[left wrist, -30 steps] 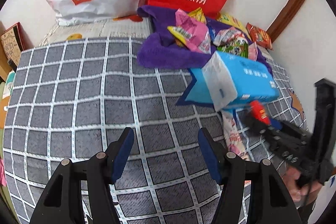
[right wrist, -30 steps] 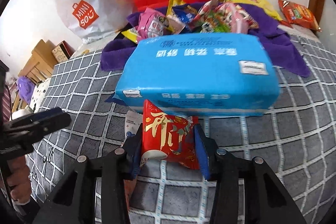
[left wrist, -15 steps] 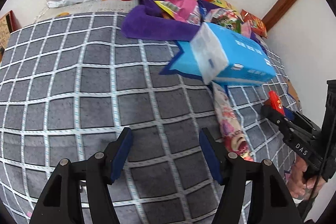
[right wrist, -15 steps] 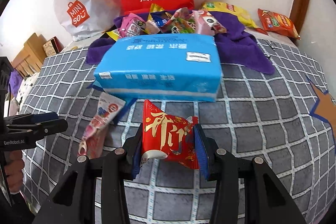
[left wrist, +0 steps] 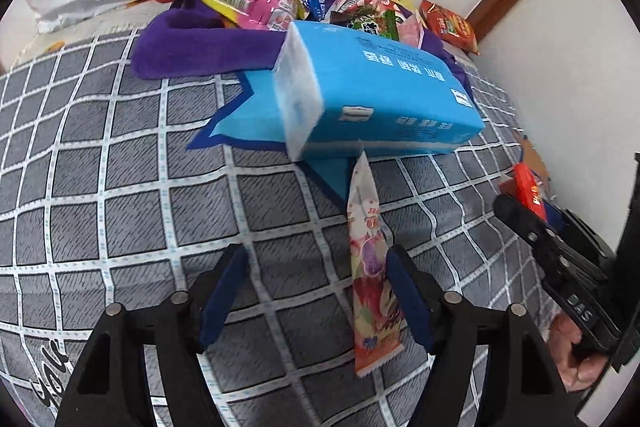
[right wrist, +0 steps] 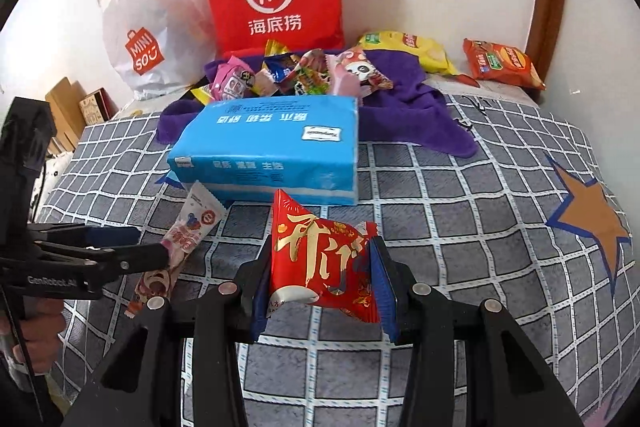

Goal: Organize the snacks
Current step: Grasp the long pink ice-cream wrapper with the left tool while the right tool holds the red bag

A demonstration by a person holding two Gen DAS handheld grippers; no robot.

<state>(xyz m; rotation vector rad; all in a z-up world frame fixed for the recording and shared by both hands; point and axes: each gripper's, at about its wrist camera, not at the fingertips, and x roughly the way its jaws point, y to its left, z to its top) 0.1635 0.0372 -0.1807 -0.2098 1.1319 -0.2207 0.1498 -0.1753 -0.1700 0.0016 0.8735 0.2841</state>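
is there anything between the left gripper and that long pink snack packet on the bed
Nothing visible. The left gripper is open, and the pink packet lies flat on the checked cover just inside its right finger. The blue tissue pack sits beyond the packet's far tip, not in the way.

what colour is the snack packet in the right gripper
Red with gold characters, a white patch at its lower corner. The snack packet shows best in the right wrist view, clamped in the right gripper.

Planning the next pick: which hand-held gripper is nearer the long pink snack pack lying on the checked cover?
Left. The left hand-held gripper is open right over the long pink snack pack; the right hand-held gripper, beside it, holds the red packet.
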